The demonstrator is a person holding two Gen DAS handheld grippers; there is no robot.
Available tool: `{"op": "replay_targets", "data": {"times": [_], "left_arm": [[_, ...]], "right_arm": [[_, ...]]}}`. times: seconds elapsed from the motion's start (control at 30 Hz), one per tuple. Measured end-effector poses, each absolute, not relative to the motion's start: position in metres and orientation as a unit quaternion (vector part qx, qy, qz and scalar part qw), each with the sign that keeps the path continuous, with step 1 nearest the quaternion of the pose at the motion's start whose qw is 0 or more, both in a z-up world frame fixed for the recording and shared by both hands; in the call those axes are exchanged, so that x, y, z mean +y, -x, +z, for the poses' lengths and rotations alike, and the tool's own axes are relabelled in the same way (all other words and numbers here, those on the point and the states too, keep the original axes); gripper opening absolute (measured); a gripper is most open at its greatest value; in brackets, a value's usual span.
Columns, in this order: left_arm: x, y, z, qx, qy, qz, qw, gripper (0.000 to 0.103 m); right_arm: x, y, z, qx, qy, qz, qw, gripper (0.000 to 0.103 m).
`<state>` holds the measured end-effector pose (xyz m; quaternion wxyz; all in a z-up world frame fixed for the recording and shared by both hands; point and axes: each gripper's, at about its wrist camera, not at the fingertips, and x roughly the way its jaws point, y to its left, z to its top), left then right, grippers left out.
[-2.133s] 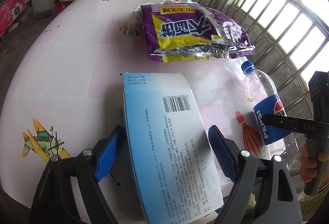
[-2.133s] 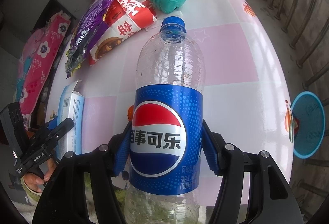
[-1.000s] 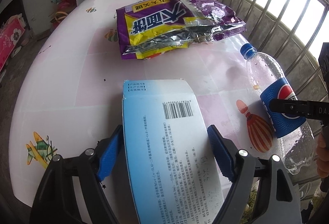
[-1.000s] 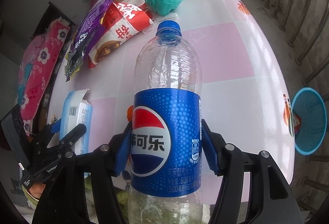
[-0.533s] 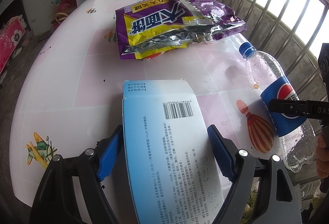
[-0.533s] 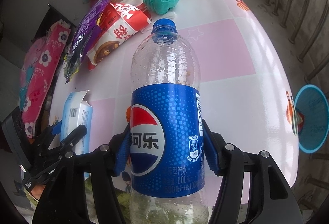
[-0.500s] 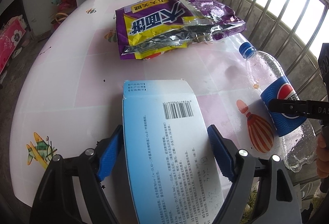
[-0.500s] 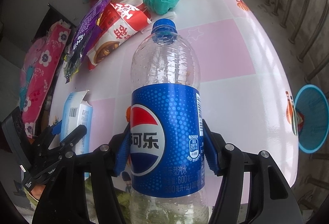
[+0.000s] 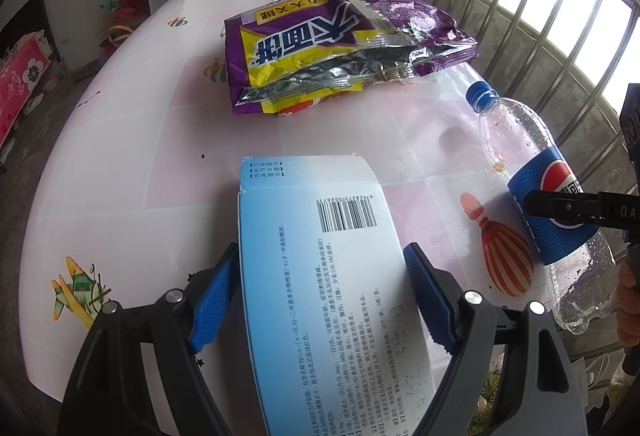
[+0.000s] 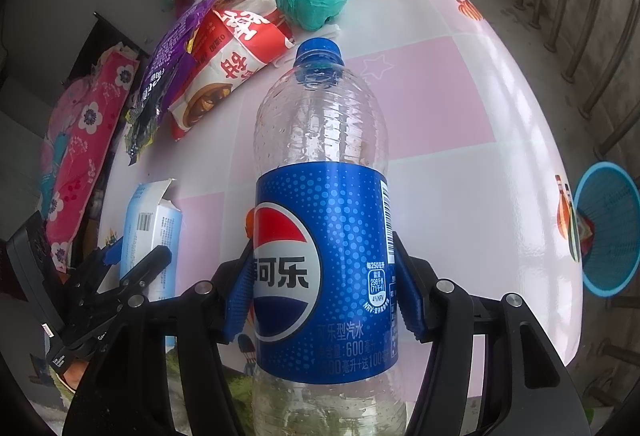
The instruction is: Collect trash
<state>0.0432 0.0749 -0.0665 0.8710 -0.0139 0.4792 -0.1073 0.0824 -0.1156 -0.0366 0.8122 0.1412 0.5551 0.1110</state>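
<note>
While the left gripper clamped its blue pads on the edges of a pale blue cardboard box printed with a barcode and fine Chinese text, the right gripper pinched a clear plastic bottle with a blue cap at its blue label. That label read "可乐" beside the red, white and blue Pepsi globe, with "600" in small print below. Both items hung over the near edge of a white and pink checked table. From the left wrist, a torn purple and yellow snack bag with large Chinese lettering lay farther along the table. Only the right wrist showed a red and white food wrapper under that bag, a crumpled green plastic bag beyond, and a blue mesh basket down on the floor.
</note>
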Motion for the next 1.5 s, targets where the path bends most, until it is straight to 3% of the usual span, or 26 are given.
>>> {"op": "replay_targets", "data": {"times": [1.5], "left_arm": [[0.0780, -0.0413, -0.0640, 0.476, 0.017, -0.105, 0.873, 0.078]], "right_arm": [[-0.1177, -0.0848, -0.0372, 0.553, -0.150, 0.118, 0.811, 0.057]]}}
